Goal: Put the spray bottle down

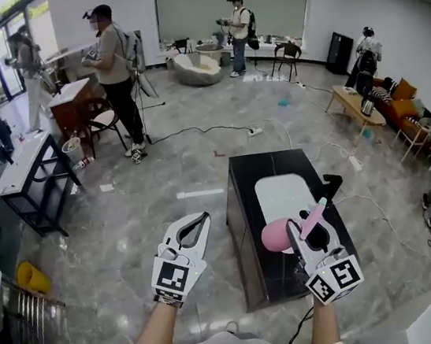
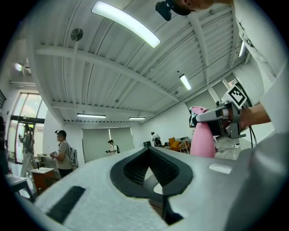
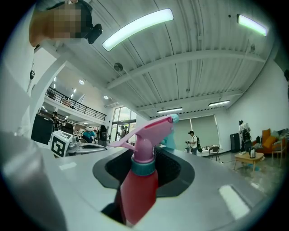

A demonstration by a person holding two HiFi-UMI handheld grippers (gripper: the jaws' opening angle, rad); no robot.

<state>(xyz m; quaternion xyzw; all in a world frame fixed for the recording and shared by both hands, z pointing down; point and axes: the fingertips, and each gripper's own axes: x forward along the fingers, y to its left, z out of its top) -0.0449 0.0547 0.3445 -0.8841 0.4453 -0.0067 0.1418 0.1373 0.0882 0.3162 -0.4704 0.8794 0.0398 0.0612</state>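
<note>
A pink spray bottle (image 1: 275, 237) with a pink trigger head and a teal collar is held over the low black table (image 1: 248, 234), above its white panel (image 1: 282, 194). My right gripper (image 1: 302, 234) is shut on the bottle's neck. In the right gripper view the bottle (image 3: 137, 189) stands upright between the jaws of the right gripper (image 3: 145, 164), nozzle pointing forward. My left gripper (image 1: 199, 227) hovers over the floor left of the table, its tips together with nothing in them. In the left gripper view the left gripper (image 2: 151, 167) is empty and the bottle (image 2: 202, 137) shows to its right.
Cables (image 1: 210, 131) run across the grey marble floor. A black bench (image 1: 29, 173) stands at the left, a wooden desk (image 1: 70, 100) and chair behind it. Several people stand at the back. A low wooden table (image 1: 349, 101) and orange seats are at the right.
</note>
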